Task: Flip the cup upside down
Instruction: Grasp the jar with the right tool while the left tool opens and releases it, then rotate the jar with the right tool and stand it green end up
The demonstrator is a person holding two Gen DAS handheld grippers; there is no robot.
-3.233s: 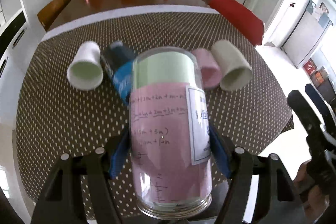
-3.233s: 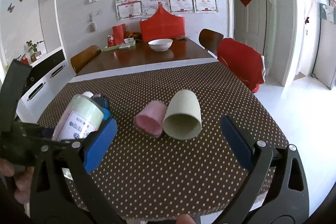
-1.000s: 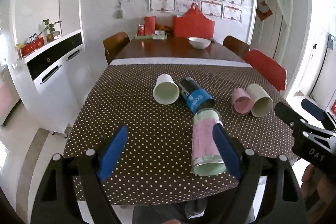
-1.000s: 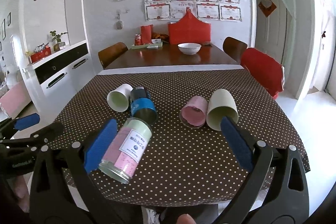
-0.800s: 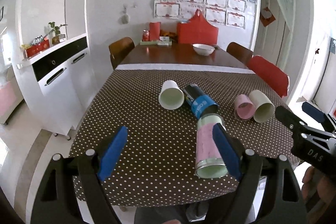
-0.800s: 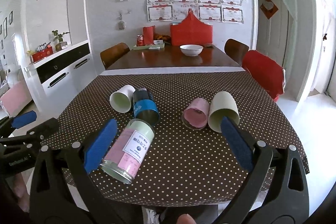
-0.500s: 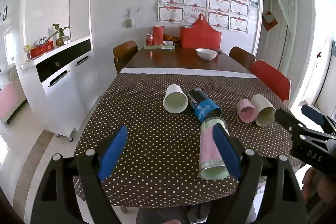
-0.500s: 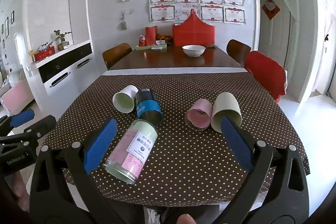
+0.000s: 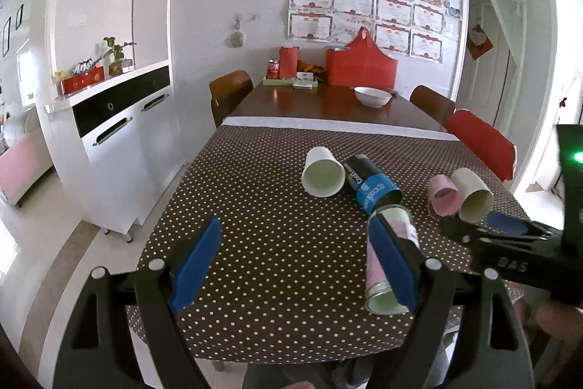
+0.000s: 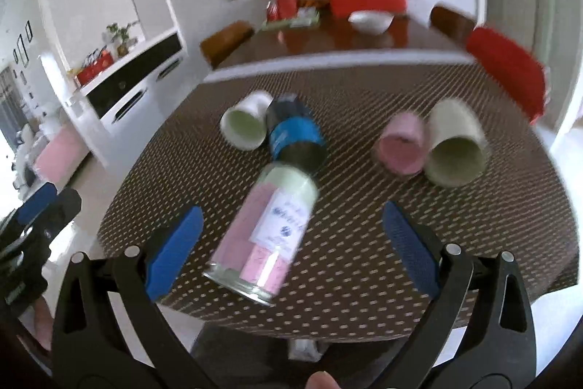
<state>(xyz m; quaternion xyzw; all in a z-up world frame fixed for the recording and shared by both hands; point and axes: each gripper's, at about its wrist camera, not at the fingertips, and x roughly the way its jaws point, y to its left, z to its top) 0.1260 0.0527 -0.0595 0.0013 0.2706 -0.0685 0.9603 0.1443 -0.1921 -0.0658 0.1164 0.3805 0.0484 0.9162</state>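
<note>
Right wrist view, blurred, shows the glass cup (image 10: 267, 228) lying on its side on the bench (image 10: 473, 243) between the right tool (image 10: 291, 246)'s wide-spread fingers. Left wrist view shows the left tool (image 9: 295, 265) also wide, its right pad hiding part of the cup.

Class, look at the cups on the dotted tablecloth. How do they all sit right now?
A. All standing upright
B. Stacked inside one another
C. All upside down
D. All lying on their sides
D: the white cup, blue cup, pink cup, cream cup and clear glass cup all lie sideways, mouths visible.
</note>
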